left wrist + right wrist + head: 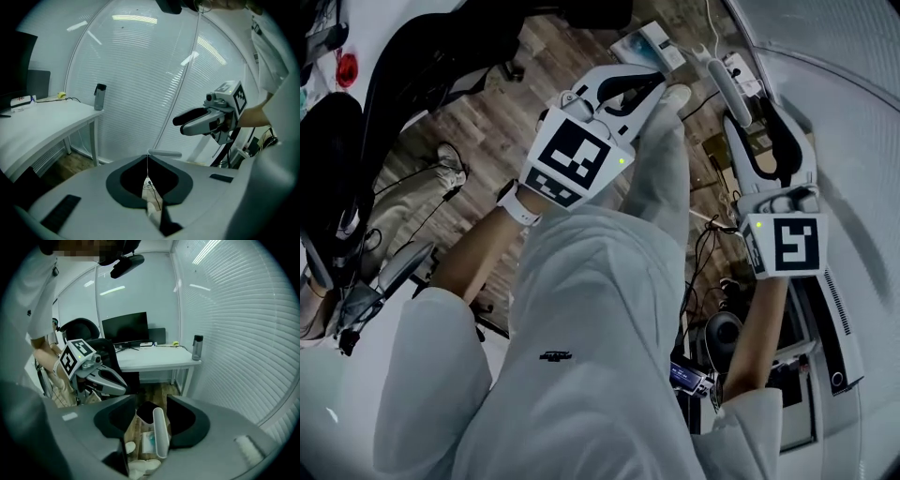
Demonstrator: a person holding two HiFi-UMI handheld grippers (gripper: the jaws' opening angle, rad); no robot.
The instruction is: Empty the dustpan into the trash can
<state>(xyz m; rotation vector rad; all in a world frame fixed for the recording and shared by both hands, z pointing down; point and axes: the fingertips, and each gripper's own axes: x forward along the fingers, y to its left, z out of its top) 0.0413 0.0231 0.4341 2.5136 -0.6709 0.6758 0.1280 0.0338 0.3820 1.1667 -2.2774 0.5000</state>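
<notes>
A white dustpan point(645, 44) with pale blue scraps point(149, 442) in it sits on the wood floor ahead of my feet. Its long white handle point(160, 432) rises between the jaws of my right gripper point(152, 401), close to the right jaw. Those jaws stand wide apart and do not press on it. Just beyond the pan is a dark, open bin point(147, 412). My left gripper point(148, 157) is shut with nothing in it. A white bar point(164, 153) shows past its tips. In the head view the left gripper point(661, 80) is beside the right gripper point(759, 114) and the handle point(727, 89).
A white desk point(154, 359) carries a monitor point(124, 329) and a dark bottle point(197, 348), with a black office chair point(79, 331) beside it. A curved wall of blinds point(140, 75) runs close on the right. Cables and devices point(722, 328) lie by my right leg.
</notes>
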